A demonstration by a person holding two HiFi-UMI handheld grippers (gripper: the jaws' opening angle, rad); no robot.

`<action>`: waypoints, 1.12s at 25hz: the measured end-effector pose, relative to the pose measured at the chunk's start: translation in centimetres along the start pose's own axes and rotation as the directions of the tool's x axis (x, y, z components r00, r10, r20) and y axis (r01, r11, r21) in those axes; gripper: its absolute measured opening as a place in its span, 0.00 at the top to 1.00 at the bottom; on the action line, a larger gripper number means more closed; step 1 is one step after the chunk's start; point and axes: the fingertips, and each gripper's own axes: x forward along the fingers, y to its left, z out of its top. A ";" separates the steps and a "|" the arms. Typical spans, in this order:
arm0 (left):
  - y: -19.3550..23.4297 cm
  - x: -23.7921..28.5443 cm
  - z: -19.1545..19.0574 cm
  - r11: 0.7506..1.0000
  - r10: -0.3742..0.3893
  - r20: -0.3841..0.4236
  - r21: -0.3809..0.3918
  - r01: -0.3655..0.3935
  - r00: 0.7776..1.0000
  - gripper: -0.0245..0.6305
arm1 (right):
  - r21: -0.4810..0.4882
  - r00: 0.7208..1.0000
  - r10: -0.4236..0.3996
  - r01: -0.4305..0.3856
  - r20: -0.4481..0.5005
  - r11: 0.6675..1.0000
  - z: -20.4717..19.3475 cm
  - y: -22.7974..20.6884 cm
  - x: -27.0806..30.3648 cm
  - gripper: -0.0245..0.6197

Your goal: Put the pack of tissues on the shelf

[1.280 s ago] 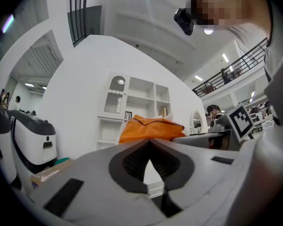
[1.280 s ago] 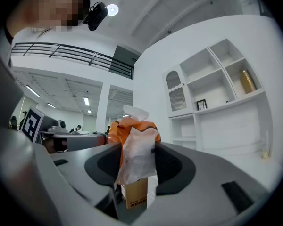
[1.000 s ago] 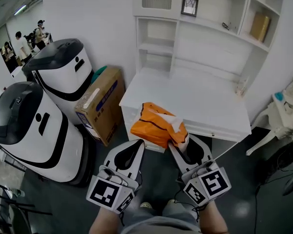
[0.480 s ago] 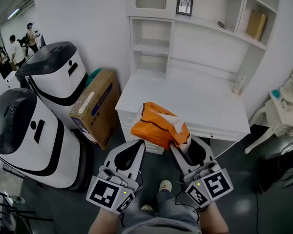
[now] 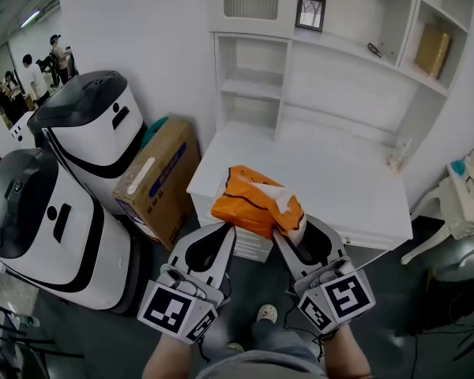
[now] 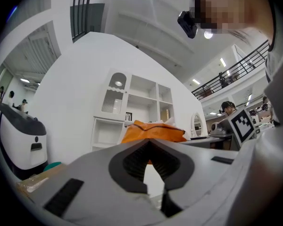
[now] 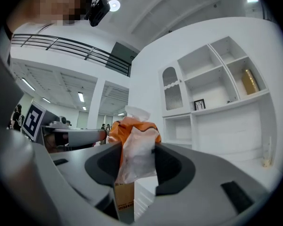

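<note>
The orange pack of tissues (image 5: 255,202) hangs in the air over the front edge of the white desk (image 5: 324,172), held from both sides. My left gripper (image 5: 226,229) is shut on its lower left edge; in the left gripper view the pack (image 6: 153,132) sits just past the tips of the left gripper (image 6: 149,142). My right gripper (image 5: 285,232) is shut on the pack's whitish end (image 7: 134,159), and its jaws have just been closing a little on it. The white shelf unit (image 5: 332,50) rises behind the desk.
A small picture frame (image 5: 310,12) and a brown box (image 5: 432,50) stand on the upper shelves. A cardboard box (image 5: 154,176) and two white-and-black machines (image 5: 95,129) (image 5: 39,219) stand left of the desk. A white chair (image 5: 458,204) is at the right.
Both grippers have carried the pack forward together, toward the desk and shelf. The desk and shelf now look nearer. The hold on the pack looks the same.
</note>
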 end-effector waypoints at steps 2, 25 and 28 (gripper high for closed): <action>0.6 1.4 -0.1 1.000 0.012 0.001 0.001 -0.012 1.000 0.91 | 0.003 1.000 0.006 -0.006 0.000 1.000 0.0 -1.3 1.0 0.66; 1.7 13.1 -2.5 0.996 0.086 -0.020 0.033 -0.085 0.996 0.91 | 0.044 0.993 0.120 -0.120 0.018 0.992 -0.8 -12.0 7.3 0.66; 2.2 13.7 -2.6 0.995 0.100 -0.023 0.032 -0.099 0.995 0.91 | 0.048 0.992 0.128 -0.129 0.017 0.991 -1.0 -12.6 7.8 0.66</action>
